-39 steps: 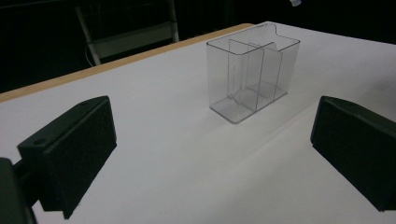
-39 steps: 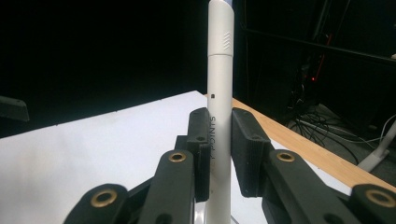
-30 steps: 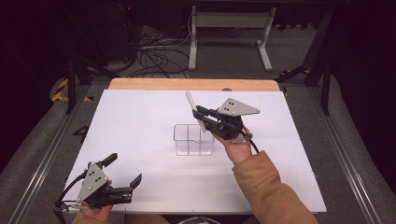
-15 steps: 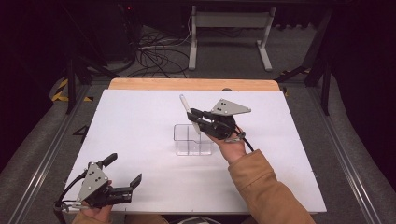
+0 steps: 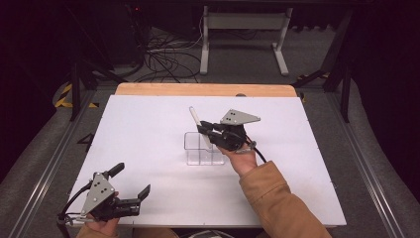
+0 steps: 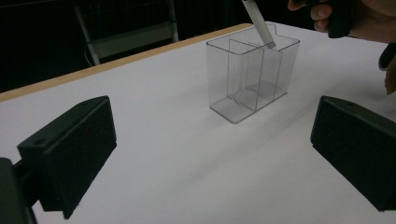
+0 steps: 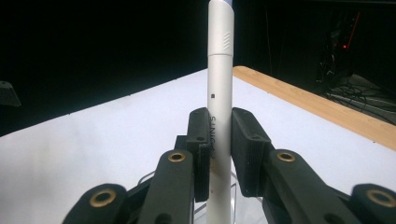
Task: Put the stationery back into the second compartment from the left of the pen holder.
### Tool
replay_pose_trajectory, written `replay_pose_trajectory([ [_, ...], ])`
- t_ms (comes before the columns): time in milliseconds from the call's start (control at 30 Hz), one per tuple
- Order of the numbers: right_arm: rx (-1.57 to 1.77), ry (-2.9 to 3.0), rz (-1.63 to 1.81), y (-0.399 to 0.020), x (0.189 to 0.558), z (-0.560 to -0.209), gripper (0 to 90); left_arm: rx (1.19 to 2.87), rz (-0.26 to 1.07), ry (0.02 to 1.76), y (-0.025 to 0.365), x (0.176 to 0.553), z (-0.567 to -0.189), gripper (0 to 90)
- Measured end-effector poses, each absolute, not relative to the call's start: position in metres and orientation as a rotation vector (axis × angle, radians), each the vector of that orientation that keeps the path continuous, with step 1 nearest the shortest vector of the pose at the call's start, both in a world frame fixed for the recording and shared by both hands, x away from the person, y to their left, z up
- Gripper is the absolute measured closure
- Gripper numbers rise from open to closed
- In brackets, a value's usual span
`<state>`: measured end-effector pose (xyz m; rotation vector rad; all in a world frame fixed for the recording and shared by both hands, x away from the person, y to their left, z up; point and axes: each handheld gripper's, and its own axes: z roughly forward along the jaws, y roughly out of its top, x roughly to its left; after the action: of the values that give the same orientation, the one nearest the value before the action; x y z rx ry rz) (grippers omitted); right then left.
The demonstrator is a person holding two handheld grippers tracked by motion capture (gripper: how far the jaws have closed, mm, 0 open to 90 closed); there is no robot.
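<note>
Centre of high view: right gripper (image 5: pixel 204 130) clamped on white pen (image 5: pixel 196 121), tip dipping into clear divided holder (image 5: pixel 198 153) on white table (image 5: pixel 297 168). Looks like the insert step; next: lower straight, then let go. Left gripper (image 5: pixel 131 183), lower left, spread wide, idle.

Worktop (image 5: pixel 148 124): runs from the person's near edge to a far edge strip.
Divided box (image 5: pixel 200 148): stands near the middle of the worktop.
Pen (image 5: pixel 198 124): tilted, lower end in the box's right-hand part, upper end leaning toward the far left.
Right gripper (image 5: pixel 210 133): just right of the box, above its rim, jaws closed around the pen.
Left gripper (image 5: pixel 132 181): at the near left corner, well apart from the box, jaws spread.
Floor cables (image 5: pixel 163 49): beyond the far edge.
</note>
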<state>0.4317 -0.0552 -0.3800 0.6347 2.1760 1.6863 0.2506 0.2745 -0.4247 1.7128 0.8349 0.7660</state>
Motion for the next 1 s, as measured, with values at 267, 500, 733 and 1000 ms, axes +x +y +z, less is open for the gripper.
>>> replay_pose_trajectory([
  [267,0.656,2.194,1.666,-0.052,0.431,-0.389,78.2,1.712,0.764,0.835,0.275,0.251,-0.425,1.0],
  [500,0.689,2.219,1.648,-0.052,0.431,-0.396,78.2,1.712,0.764,0.836,0.275,0.251,-0.425,1.0],
  [733,0.699,2.226,1.628,-0.053,0.429,-0.403,78.1,1.715,0.764,0.834,0.274,0.251,-0.425,1.0],
  [1000,0.708,2.238,1.606,-0.053,0.428,-0.408,78.0,1.715,0.763,0.835,0.274,0.251,-0.425,1.0],
])
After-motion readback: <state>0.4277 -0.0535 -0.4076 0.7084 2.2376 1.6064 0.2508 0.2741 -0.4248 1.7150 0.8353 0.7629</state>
